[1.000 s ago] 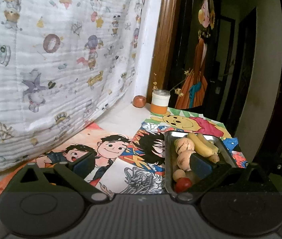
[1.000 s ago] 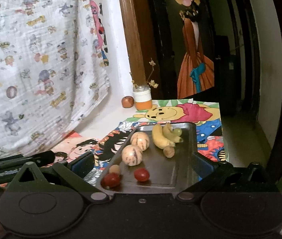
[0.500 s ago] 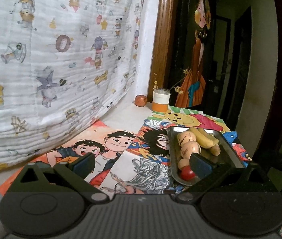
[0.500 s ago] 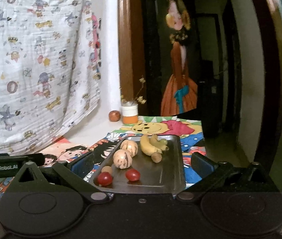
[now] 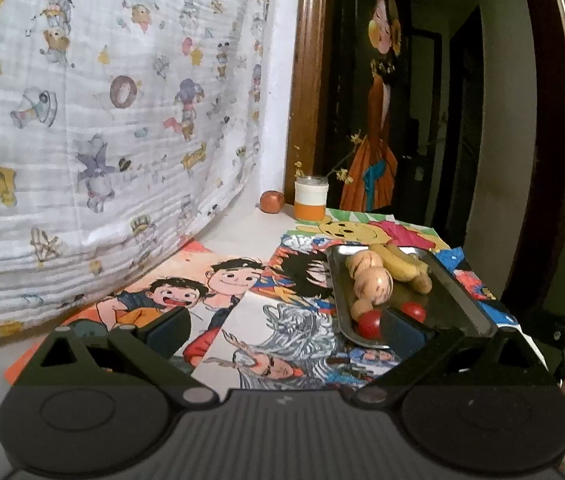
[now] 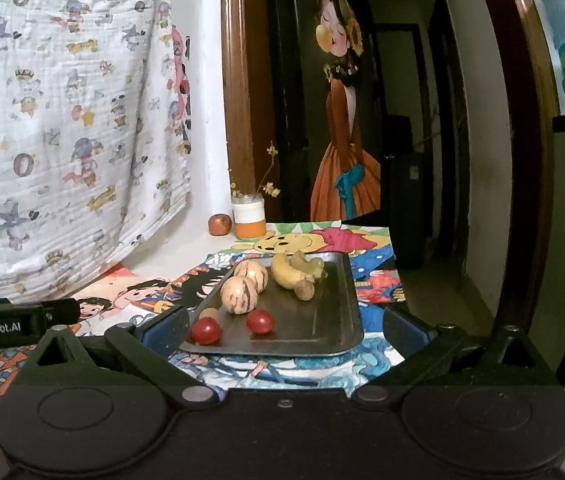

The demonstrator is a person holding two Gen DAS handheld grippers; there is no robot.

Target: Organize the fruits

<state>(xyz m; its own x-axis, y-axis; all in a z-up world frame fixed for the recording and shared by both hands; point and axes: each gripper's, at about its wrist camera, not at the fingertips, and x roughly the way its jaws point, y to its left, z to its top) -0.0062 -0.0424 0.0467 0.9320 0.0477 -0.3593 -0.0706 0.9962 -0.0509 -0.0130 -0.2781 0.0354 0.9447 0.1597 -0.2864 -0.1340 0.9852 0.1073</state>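
A metal tray lies on cartoon-printed mats and holds fruit: two striped pale melons, bananas, two red tomatoes, a small brown fruit and a small tan fruit. My right gripper is open, held back from the tray's near edge. My left gripper is open too, over the mats left of the tray, nothing between its fingers. A reddish round fruit sits apart by the wall.
An orange-and-white jar with dried sprigs stands behind the tray beside the loose fruit. A printed cloth hangs along the left. The table edge drops off right of the tray toward a dark doorway. The left gripper's body shows at left.
Both grippers have drawn back and risen, so the tray and fruit look smaller and farther. Nothing on the tray has moved. Both stay open.
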